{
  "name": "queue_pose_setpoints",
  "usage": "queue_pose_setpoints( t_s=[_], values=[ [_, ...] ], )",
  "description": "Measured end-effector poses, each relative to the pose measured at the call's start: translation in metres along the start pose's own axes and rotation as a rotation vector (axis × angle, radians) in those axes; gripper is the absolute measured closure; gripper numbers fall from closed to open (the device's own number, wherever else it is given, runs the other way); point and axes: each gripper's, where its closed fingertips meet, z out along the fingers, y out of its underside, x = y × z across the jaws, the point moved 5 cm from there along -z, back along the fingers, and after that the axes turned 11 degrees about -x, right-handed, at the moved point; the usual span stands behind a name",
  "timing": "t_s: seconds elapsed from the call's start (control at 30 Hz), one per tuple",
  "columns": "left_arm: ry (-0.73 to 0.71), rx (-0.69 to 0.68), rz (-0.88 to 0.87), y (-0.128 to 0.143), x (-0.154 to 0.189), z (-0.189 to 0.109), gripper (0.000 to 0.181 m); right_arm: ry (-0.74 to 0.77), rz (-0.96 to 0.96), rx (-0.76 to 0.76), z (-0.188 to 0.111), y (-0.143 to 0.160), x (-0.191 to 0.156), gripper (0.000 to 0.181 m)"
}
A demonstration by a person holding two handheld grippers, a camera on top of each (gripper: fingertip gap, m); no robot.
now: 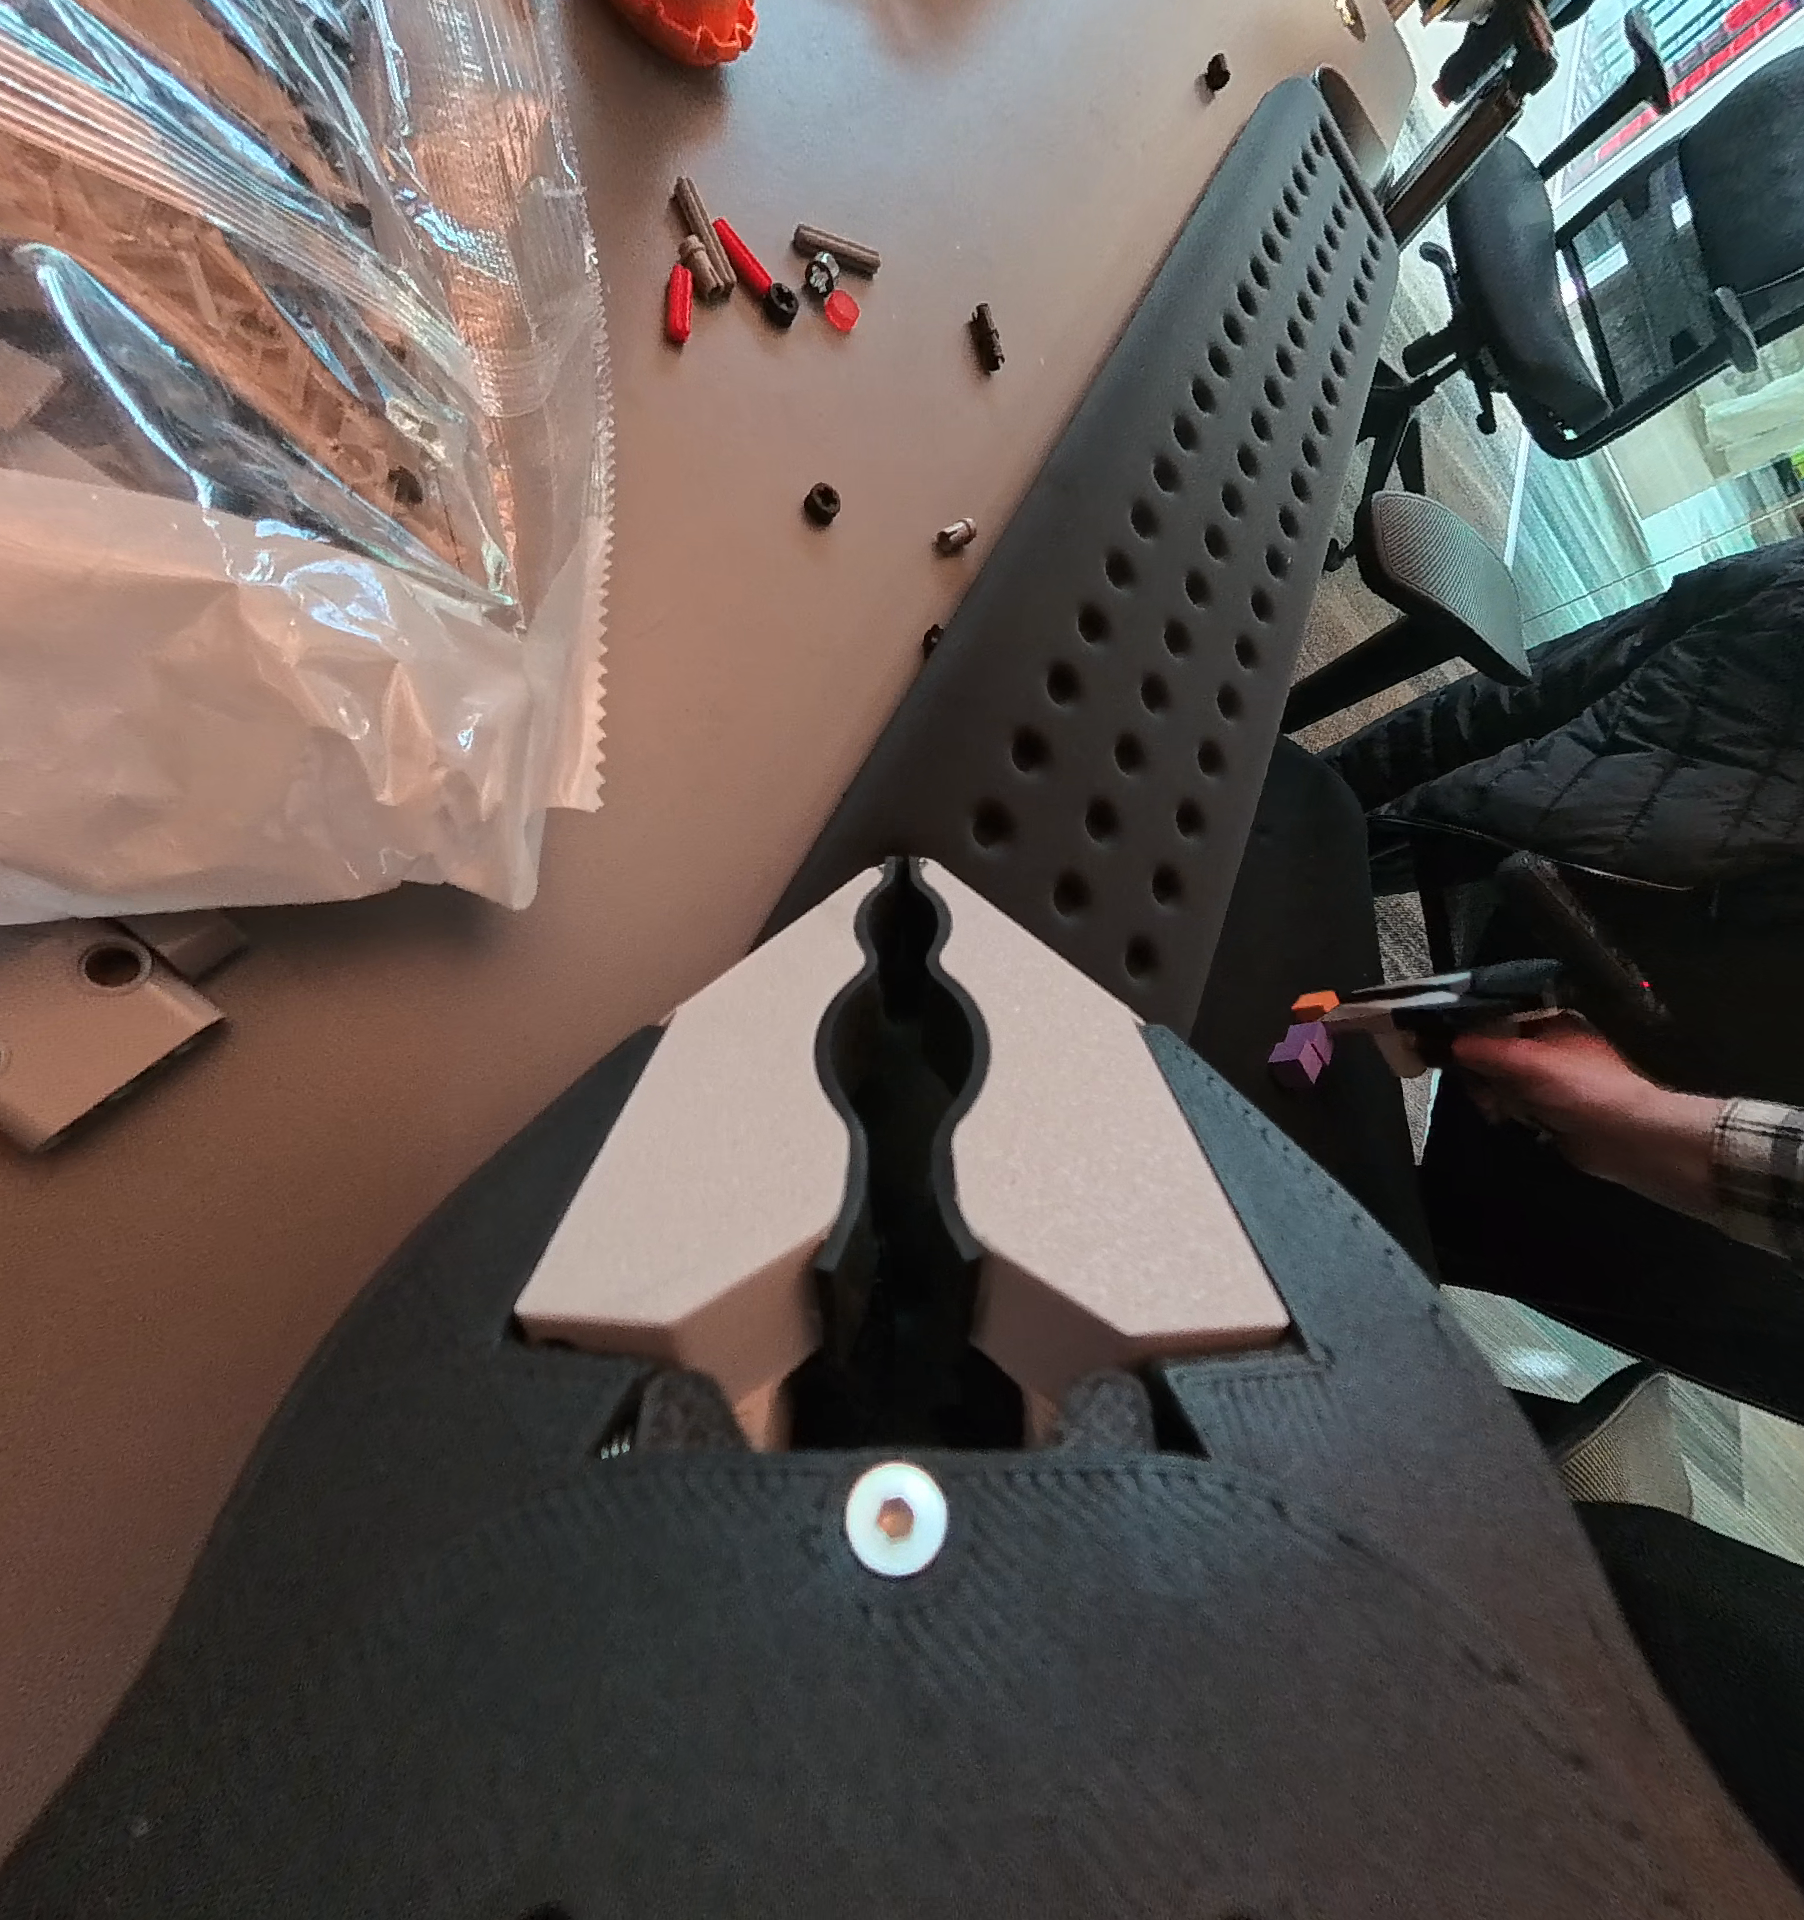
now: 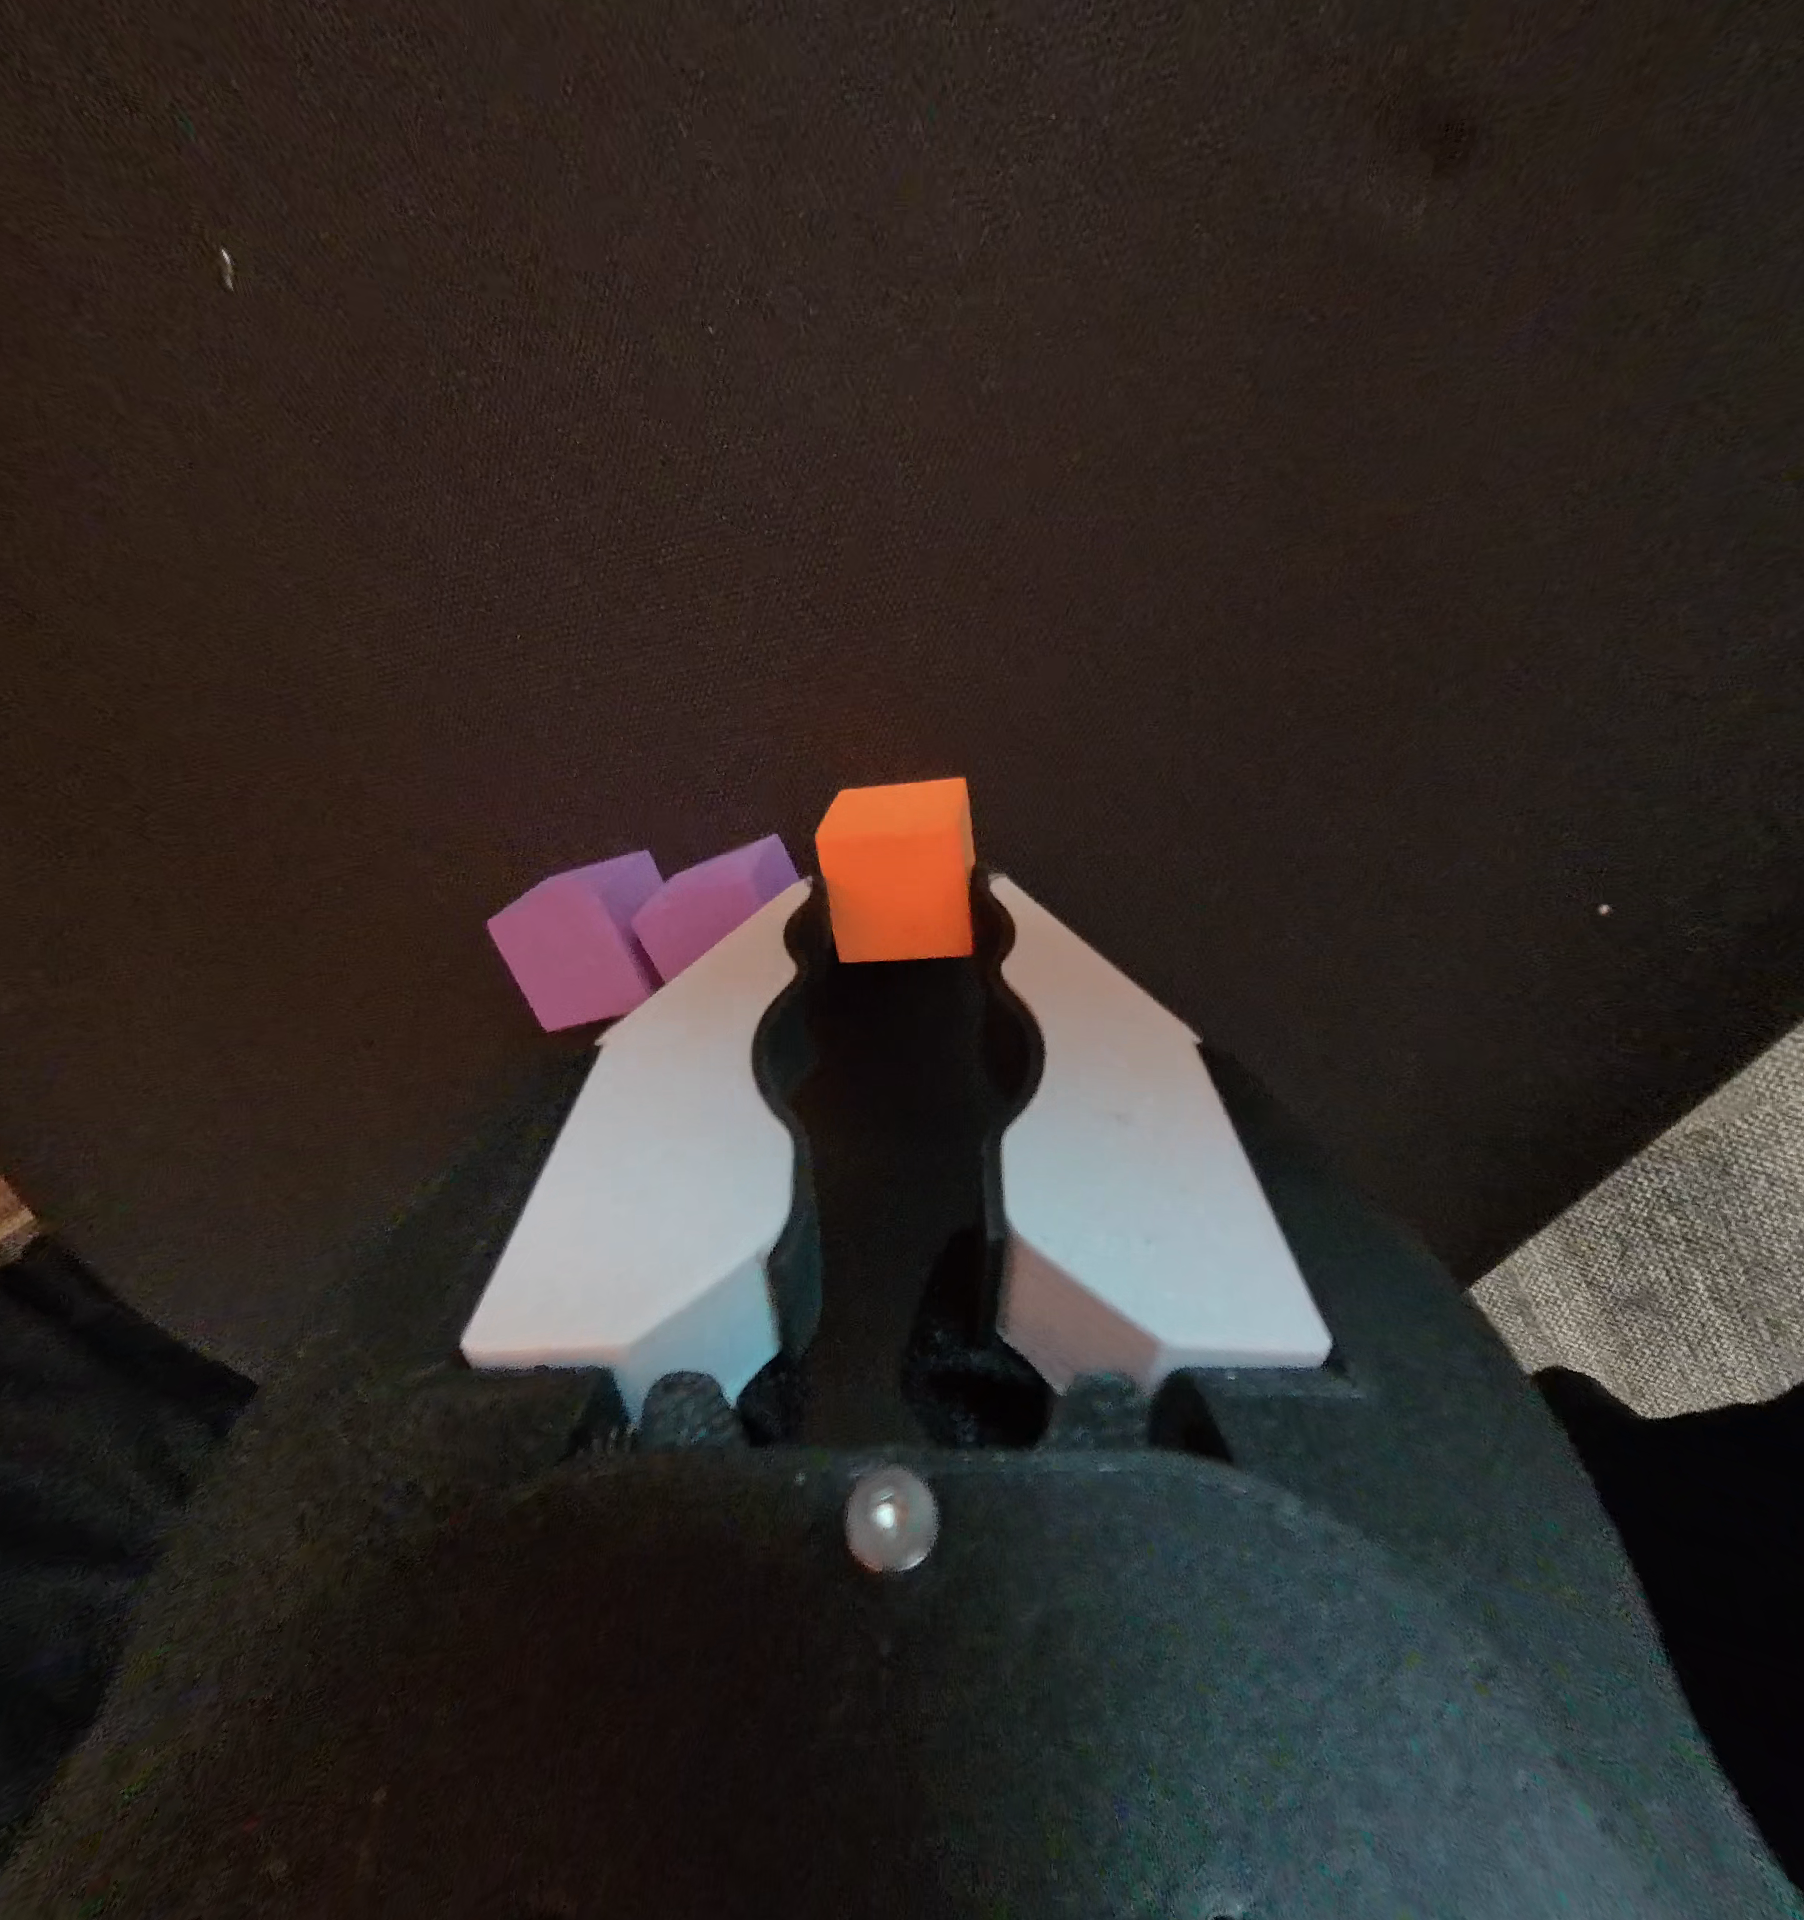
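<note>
Orange cube point(image 2: 896, 881) clamped by right hand-held gripper point(image 2: 896, 904).

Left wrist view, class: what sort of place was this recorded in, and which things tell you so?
Probably an office used as a workshop: black swivel office chairs stand beyond the table, where small pegs and screws lie loose beside a black perforated panel and clear plastic bags.

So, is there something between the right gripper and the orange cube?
No. The right gripper already has the orange cube pinched between its fingertips, so nothing separates them. Two purple cubes lie just left of the tips, against the dark fabric surface.
</note>
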Motion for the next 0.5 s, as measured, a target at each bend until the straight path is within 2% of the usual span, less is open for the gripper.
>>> queue_pose_setpoints(
  t_s=[0.07, 0.13, 0.23, 0.3, 0.4, 0.5],
  values=[
    [0.001, -0.001, -0.001, 0.0, 0.0, 0.0, 0.181, 0.015, -0.005, 0.032, -0.009, -0.008, -0.002, 0.155],
    [0.0, 0.0, 0.001, 0.0, 0.0, 0.0, 0.181, 0.021, -0.027, 0.104, -0.031, -0.024, -0.01, 0.155],
    [0.001, 0.003, 0.001, 0.0, 0.0, 0.0, 0.181, 0.019, -0.132, 0.285, -0.095, -0.072, -0.043, 0.155],
    [0.004, 0.004, 0.0, 0.0, 0.0, 0.0, 0.181, -0.025, -0.233, 0.44, -0.151, -0.116, -0.086, 0.155],
    [0.003, 0.005, 0.0, -0.001, 0.001, -0.001, 0.181, -0.108, -0.441, 0.624, -0.223, -0.18, -0.173, 0.156],
    [-0.026, 0.0, 0.015, -0.002, 0.002, -0.001, 0.181, -0.252, -0.615, 0.755, -0.271, -0.23, -0.269, 0.155]
  ],
)
